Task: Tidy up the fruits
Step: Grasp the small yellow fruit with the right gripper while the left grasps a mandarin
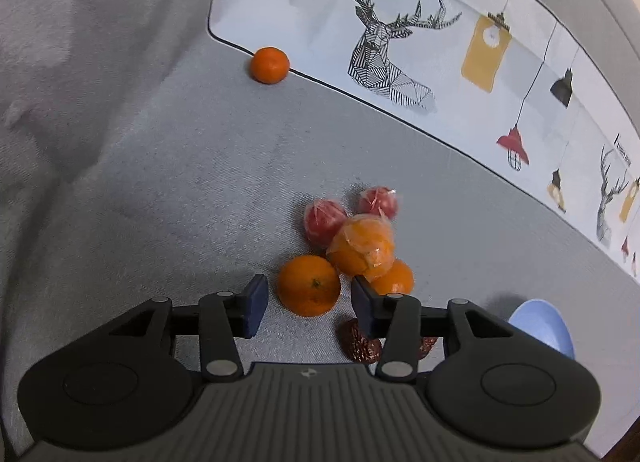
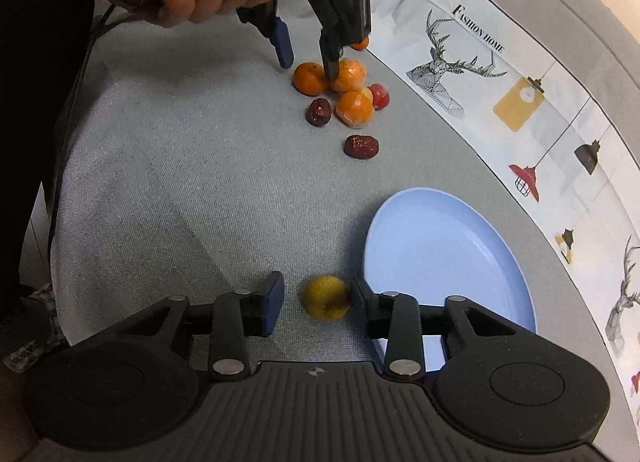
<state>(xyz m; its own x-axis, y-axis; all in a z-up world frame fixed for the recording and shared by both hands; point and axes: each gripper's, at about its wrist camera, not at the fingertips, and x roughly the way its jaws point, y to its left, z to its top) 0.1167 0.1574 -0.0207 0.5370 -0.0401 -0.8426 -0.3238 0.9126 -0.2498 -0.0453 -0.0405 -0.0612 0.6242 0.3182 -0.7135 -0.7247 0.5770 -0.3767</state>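
Fingers (image 1: 256, 304) of left gripper (image 1: 308, 302) apart astride orange (image 1: 309, 285); right gripper (image 2: 316, 302) apart astride yellow fruit (image 2: 326, 297).

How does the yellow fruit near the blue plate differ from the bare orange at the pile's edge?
The yellow fruit is smaller and dull yellow; the bare orange is bigger and bright orange. The yellow fruit lies alone beside the blue plate; the bare orange sits against the fruit pile. Both are unwrapped, resting on the grey cloth between open jaws.

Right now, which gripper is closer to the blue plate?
Right. The right gripper sits just beside the blue plate, around a yellow fruit; the left gripper is farther off.
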